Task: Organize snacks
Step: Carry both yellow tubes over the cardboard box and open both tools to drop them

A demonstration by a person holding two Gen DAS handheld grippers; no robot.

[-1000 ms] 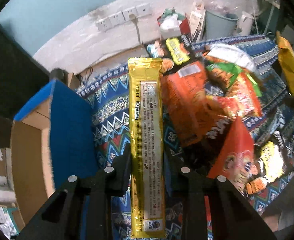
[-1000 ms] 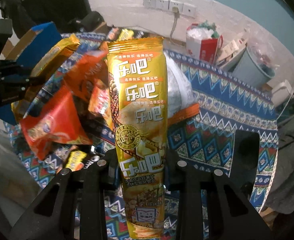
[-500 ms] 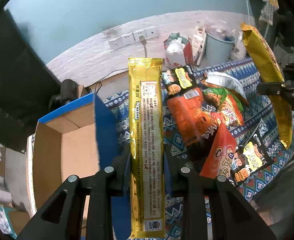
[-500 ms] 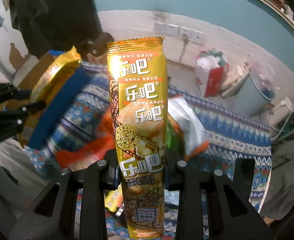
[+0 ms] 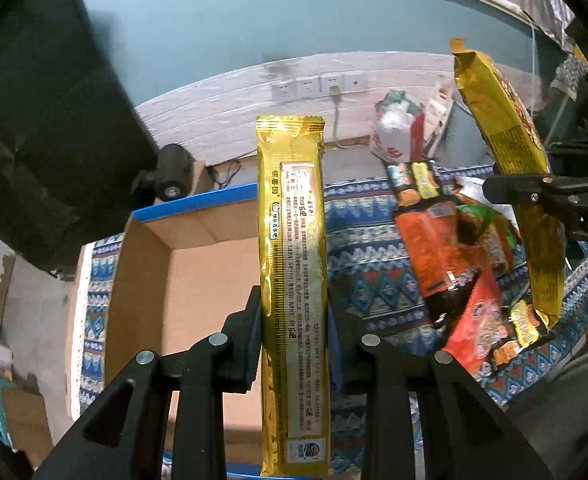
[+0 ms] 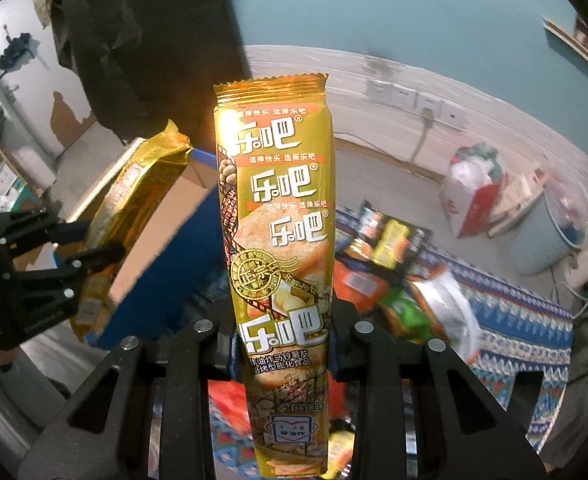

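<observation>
Between the black jaws of your left gripper [image 5: 294, 320] stands a long gold snack pack [image 5: 292, 280], back side toward the camera, gripped across its lower half and rising upright in the left wrist view. Those jaws are clenched on it from both sides. Behind and below the pack lies an open cardboard box [image 5: 182, 280] with a blue outer skin, its brown inside showing, resting on a cloth with a blue zigzag pattern [image 5: 365, 264].

Your right gripper [image 6: 284, 344] clamps a second gold snack pack [image 6: 280, 240], front side toward the camera, with large white characters down its face; the jaws press on its lower part. That same pack appears at the right edge of the left wrist view, hanging tilted in the air above the snack pile, while your left pack shows at the left of the right wrist view, beside the box wall. Both packs are held off the surface, well apart from each other.

On the patterned cloth to the right of the box lies a loose heap of snack bags [image 5: 453, 248]: orange, red, green and black-and-yellow ones, overlapping. Farther back, against the white lower wall, stand a row of wall sockets [image 5: 317, 84], a red and white bag [image 5: 397, 136] and a pale bucket [image 6: 541, 236].
</observation>
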